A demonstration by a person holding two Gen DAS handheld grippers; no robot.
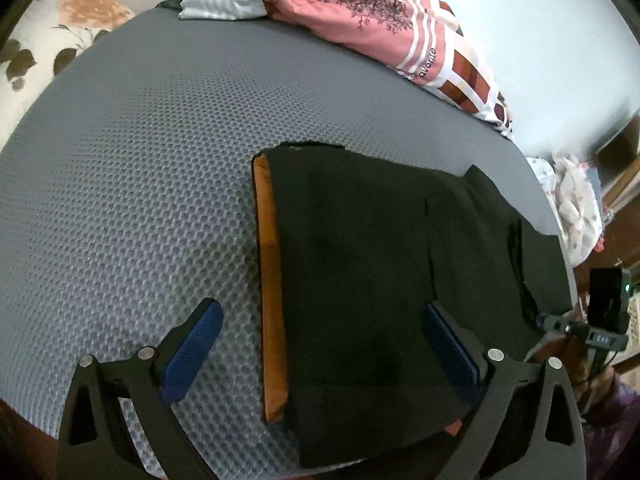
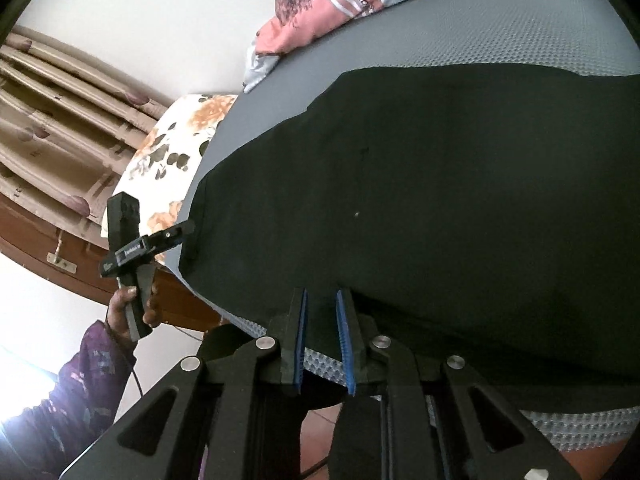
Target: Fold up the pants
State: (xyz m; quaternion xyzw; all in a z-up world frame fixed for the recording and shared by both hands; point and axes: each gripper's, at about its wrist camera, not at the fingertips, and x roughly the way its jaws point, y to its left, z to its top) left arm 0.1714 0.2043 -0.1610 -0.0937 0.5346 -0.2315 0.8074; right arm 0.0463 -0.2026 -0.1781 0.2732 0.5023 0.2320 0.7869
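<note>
Black pants (image 1: 360, 280) with an orange waistband strip (image 1: 270, 280) lie flat on the grey mesh mattress (image 1: 140, 160). My left gripper (image 1: 320, 320) is wide open above the pants' waist end, its blue pads (image 1: 192, 352) on either side of the orange strip. In the right wrist view the pants (image 2: 440, 200) spread across the mattress (image 2: 500, 28). My right gripper (image 2: 322, 300) hovers at the pants' near edge, jaws narrowly apart, holding nothing. The left gripper (image 2: 184, 232) shows there at the pants' far left end, and the right gripper (image 1: 552, 322) in the left view.
A pile of pink and white clothes (image 1: 380, 20) lies at the mattress's far edge. A floral pillow (image 1: 60, 32) sits at the far left corner. More cloth (image 1: 576, 204) lies off the right edge. Curtains (image 2: 60, 120) hang beyond the bed.
</note>
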